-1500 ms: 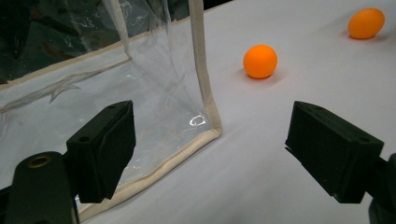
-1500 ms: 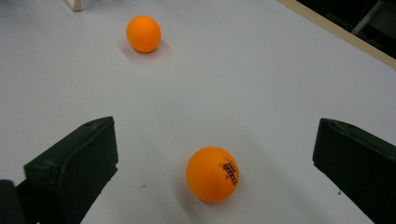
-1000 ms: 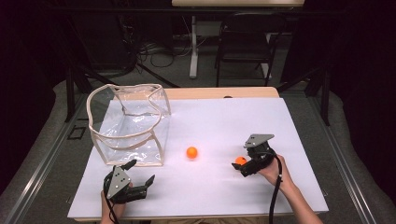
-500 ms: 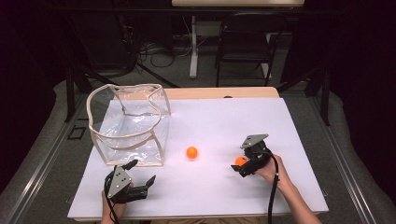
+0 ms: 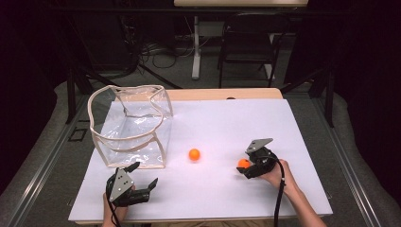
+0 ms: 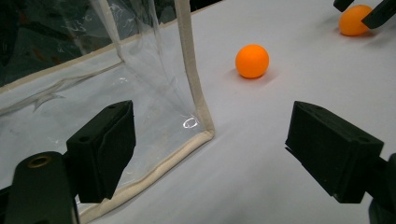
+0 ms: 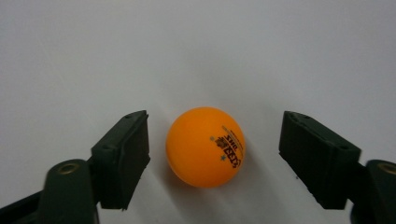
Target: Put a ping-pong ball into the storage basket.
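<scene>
We see our right tongs [image 7: 215, 158] spread wide around an orange ball [image 7: 205, 146] near the table's [image 5: 302, 142] right edge, touching neither side, while our left tongs [image 6: 210, 154] gape empty.

Dark room; grey floor [image 5: 42, 142]; black chair [image 5: 246, 42] behind white-topped table [image 5: 227, 118]; cables.

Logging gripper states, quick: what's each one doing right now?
Left gripper: open, holding nothing, beside the clear bag.
Right gripper: open, jaws either side of an orange ball, not gripping it.
</scene>
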